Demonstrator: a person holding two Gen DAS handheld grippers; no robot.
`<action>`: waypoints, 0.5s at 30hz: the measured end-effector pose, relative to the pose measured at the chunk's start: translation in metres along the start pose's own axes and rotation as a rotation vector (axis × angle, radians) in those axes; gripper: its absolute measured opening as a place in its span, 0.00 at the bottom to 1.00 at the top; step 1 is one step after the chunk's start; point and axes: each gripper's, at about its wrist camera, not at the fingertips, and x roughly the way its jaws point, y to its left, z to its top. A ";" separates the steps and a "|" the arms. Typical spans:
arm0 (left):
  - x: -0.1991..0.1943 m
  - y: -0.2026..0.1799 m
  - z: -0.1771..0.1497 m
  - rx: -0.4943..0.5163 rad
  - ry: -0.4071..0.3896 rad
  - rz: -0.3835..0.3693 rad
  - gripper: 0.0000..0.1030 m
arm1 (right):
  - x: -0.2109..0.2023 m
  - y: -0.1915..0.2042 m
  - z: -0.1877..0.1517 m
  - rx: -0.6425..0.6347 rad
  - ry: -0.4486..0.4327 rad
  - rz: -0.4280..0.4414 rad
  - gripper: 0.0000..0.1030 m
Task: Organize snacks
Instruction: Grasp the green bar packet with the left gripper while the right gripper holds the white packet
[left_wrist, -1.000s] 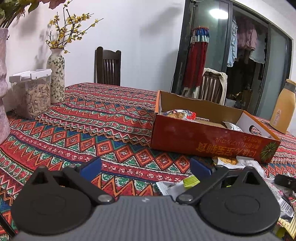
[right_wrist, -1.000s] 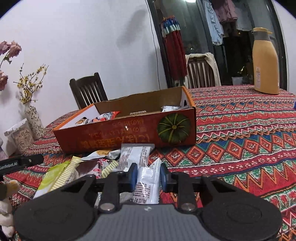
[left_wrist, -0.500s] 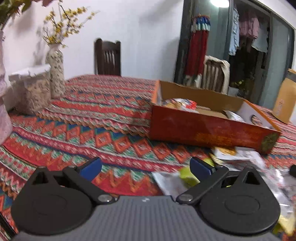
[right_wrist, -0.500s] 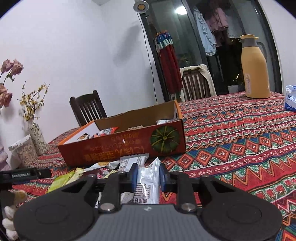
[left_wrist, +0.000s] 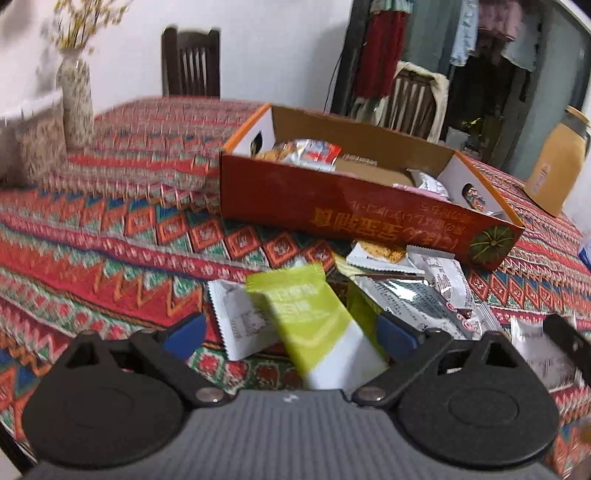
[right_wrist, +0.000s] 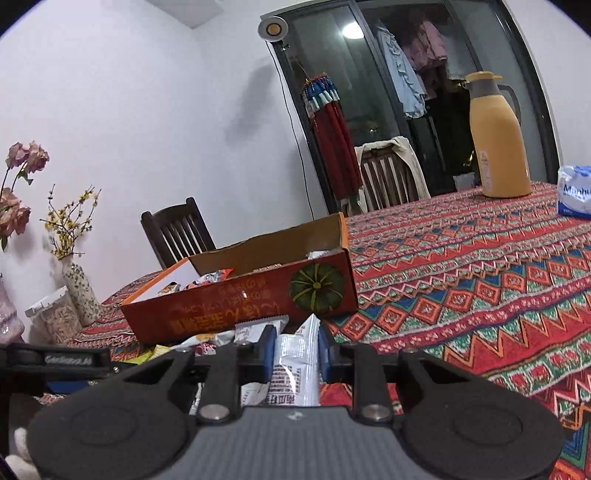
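Observation:
An open red cardboard box (left_wrist: 354, 206) with several snack packets inside stands on the patterned tablecloth; it also shows in the right wrist view (right_wrist: 240, 299). A pile of loose snack packets (left_wrist: 417, 291) lies in front of it. My left gripper (left_wrist: 291, 332) is open, its fingers either side of a green and white packet (left_wrist: 314, 325) on the pile. My right gripper (right_wrist: 293, 350) is shut on a white snack packet (right_wrist: 295, 365), held above the table in front of the box.
A flowered vase (left_wrist: 75, 99) and a lidded jar of seeds (right_wrist: 55, 317) stand at the left. A yellow thermos (right_wrist: 495, 136) and a blue-white pack (right_wrist: 576, 192) stand at the far right. Wooden chairs (right_wrist: 177, 236) are behind the table.
My left gripper has moved right and tilted down over the packet pile, so the green packet now lies between its fingers. My right gripper has risen and tilted up with the white packet.

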 end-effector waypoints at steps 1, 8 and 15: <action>0.003 0.000 0.001 -0.011 0.019 0.000 0.86 | 0.000 -0.001 -0.001 0.004 0.001 0.002 0.22; 0.002 -0.005 0.000 0.013 0.026 -0.042 0.39 | -0.005 -0.007 -0.001 0.016 -0.008 0.018 0.22; -0.004 0.001 0.002 0.027 0.007 -0.040 0.37 | -0.005 -0.008 0.000 0.019 -0.014 0.024 0.22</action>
